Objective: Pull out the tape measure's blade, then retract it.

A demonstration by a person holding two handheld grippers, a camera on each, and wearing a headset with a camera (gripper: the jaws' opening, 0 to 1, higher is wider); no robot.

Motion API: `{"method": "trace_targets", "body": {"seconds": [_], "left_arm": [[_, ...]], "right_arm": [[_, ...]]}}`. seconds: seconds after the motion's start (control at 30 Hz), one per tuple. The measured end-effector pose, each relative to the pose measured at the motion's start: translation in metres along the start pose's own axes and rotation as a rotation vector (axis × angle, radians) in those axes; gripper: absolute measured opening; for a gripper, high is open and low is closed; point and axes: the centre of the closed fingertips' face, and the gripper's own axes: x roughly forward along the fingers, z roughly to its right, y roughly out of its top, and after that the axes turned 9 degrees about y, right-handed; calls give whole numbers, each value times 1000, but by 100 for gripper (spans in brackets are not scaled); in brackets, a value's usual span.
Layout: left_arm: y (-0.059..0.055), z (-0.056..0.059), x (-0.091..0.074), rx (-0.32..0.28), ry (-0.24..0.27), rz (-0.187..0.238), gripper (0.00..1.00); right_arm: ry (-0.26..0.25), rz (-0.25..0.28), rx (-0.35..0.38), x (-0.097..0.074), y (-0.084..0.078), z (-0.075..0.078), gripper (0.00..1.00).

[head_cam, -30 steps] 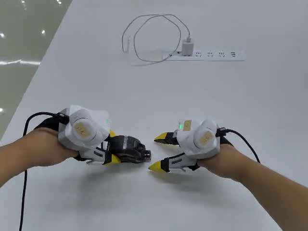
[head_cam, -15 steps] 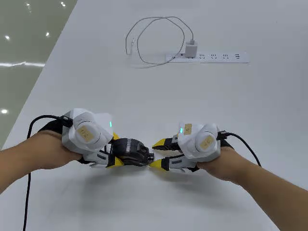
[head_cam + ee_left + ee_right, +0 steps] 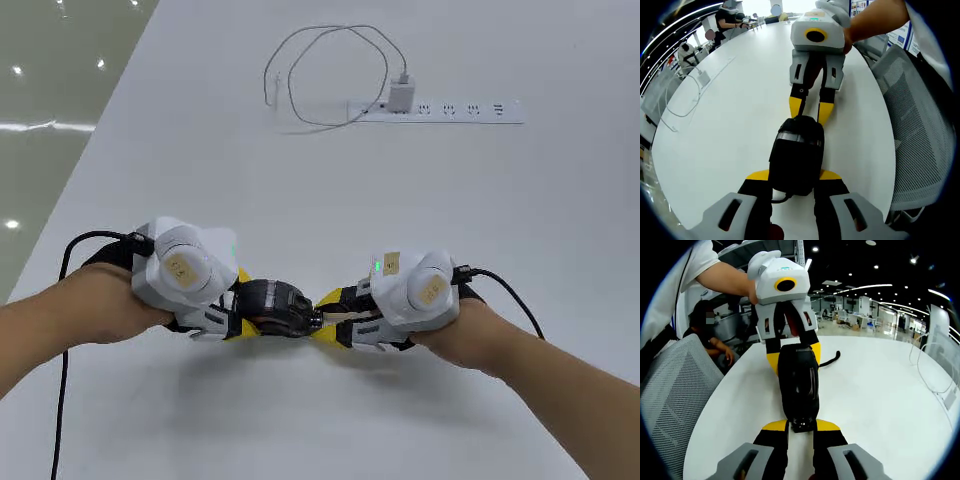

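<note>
Bearing tape measure point(image 3: 280, 305), white table point(image 3: 480, 200); office point(image 3: 865, 305), seemingly.

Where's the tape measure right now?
In the head view the tape measure sits low and centre on the white table, clamped in the left gripper, with the right gripper closed at its blade end.

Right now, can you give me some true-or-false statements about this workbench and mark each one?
The left claw grips the black tape measure by its body. True.
The right claw hovers far from the tape measure. False: it is closed at its front end.
A long stretch of blade is out. False: the claws nearly touch.
A white charger sits in the power strip. True.
The table is black. False: it is white.
</note>
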Motion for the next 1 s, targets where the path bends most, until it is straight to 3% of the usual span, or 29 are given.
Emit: {"method": "trace_targets", "body": {"seconds": [0.6,1.0], "left_arm": [[0,0,1,1,0,1,27],[0,0,0,13,7,-6,26]], "right_arm": [[6,12,13,0,-2,2,12],[-5,-14,-25,0,-1,3,10]]}}
